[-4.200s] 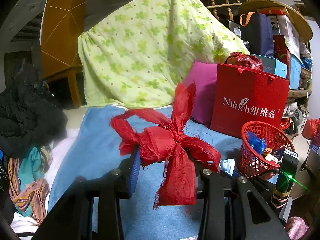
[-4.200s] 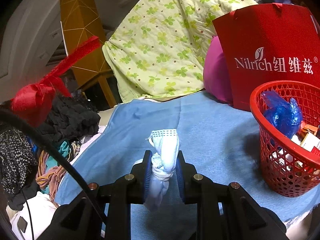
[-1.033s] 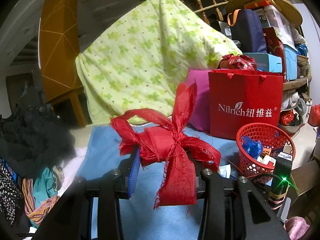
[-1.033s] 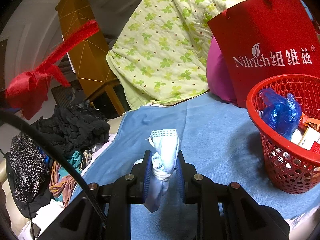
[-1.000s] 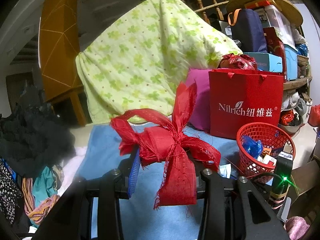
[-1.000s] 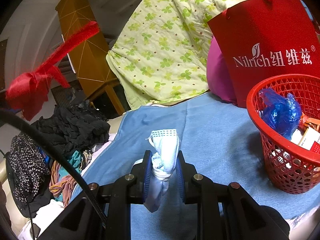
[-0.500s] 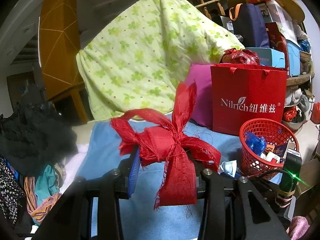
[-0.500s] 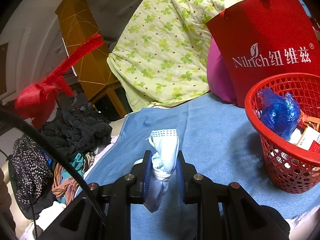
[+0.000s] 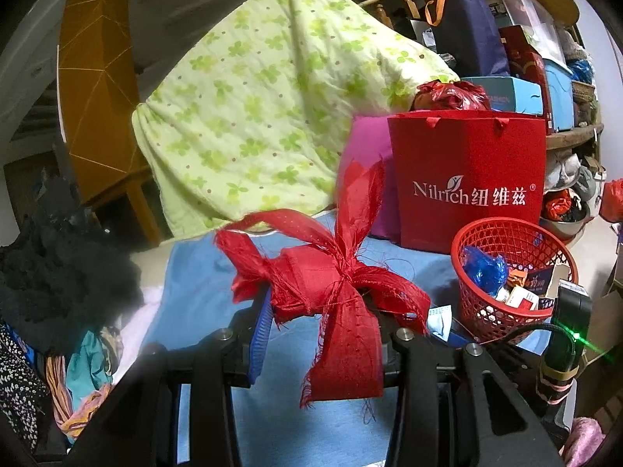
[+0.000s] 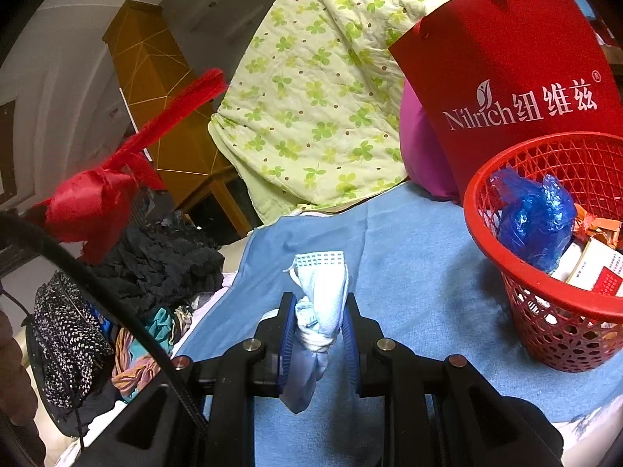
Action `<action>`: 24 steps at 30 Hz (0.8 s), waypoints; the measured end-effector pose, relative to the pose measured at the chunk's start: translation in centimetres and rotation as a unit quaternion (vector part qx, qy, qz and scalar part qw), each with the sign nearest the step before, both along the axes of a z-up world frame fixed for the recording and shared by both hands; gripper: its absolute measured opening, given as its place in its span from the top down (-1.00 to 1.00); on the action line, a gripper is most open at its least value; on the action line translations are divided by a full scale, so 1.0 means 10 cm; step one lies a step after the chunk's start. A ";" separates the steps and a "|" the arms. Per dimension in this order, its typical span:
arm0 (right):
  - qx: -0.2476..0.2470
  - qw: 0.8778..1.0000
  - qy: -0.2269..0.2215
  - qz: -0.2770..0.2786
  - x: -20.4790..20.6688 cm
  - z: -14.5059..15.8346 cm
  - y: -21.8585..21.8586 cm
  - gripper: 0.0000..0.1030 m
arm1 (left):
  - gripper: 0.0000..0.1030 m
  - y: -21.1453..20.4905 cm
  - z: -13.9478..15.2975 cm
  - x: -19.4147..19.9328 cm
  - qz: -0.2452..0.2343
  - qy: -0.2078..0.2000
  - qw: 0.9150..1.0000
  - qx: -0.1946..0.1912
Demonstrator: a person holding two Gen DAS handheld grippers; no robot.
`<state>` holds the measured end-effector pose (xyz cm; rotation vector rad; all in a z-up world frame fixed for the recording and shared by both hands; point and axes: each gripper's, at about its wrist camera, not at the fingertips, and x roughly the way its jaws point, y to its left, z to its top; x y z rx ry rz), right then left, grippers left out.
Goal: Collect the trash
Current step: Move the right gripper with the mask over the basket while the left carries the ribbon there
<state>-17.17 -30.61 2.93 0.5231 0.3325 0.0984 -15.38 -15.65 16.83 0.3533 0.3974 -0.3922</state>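
Observation:
My left gripper (image 9: 323, 311) is shut on a frayed red ribbon bow (image 9: 331, 284) and holds it above the blue cloth (image 9: 272, 408). The bow also shows at the left of the right wrist view (image 10: 93, 202). My right gripper (image 10: 317, 323) is shut on a crumpled light-blue face mask (image 10: 319, 292) above the blue cloth (image 10: 409, 241). The red mesh basket (image 10: 486, 190) stands to the right, holding a blue plastic bag (image 10: 537, 218) and small boxes. In the left wrist view the basket (image 9: 467, 311) sits at the right, in front of the bow.
A red Nilrich paper bag (image 9: 467, 179) and a purple cushion (image 10: 424, 155) stand behind the basket. A green floral quilt (image 9: 264, 116) drapes at the back. Dark clothes (image 10: 155, 264) pile at the left. Stacked boxes and bags (image 9: 506, 58) fill the shelves at the right.
Both grippers keep their hold. Over the last second the scene has slid slightly: the basket and bag sit a bit nearer and more to the right in the left wrist view.

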 end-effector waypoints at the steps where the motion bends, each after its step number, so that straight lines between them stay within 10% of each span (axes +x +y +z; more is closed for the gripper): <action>1: -0.001 1.000 0.001 0.000 0.00 0.00 0.01 0.52 | 0.16 0.01 -0.01 0.00 0.000 0.002 1.000 0.000; 24: -0.010 1.000 0.007 0.003 0.05 -0.01 0.02 0.52 | 0.16 0.17 -0.15 0.19 0.023 0.031 0.999 -0.019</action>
